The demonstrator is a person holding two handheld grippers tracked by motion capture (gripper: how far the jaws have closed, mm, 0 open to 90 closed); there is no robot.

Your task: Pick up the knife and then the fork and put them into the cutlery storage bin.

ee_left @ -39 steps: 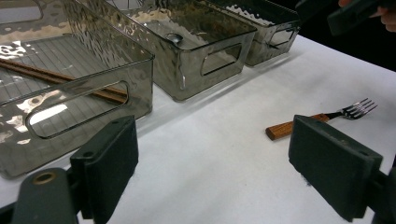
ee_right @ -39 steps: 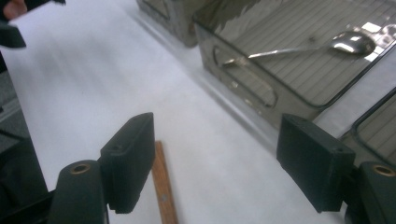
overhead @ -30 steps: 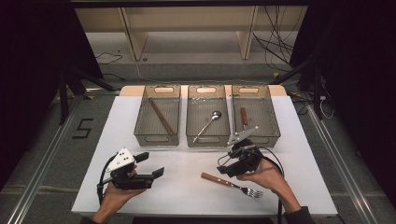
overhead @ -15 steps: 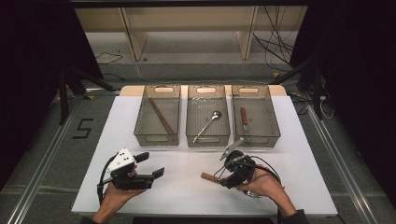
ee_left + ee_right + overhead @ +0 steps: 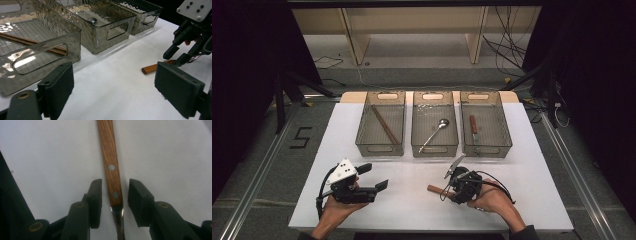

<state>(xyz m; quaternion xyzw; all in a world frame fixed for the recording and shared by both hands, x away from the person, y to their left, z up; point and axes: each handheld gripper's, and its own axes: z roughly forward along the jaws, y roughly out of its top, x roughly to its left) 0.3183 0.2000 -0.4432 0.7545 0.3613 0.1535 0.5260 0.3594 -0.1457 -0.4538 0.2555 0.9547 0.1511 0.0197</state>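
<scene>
The right gripper (image 5: 112, 202) is straddling the fork (image 5: 110, 162) on the counter (image 5: 412, 200), fingers closing without touching yet, for lifting toward the bins; left gripper (image 5: 115, 92) is idling wide.

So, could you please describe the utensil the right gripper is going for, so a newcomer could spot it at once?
On the white table, in front of the three smoky clear bins, the right gripper straddles a wooden-handled fork lying flat; its jaws have just been closing, not yet pressing. It is the one utensil outside a bin, with two metal rivets in its handle.
</scene>
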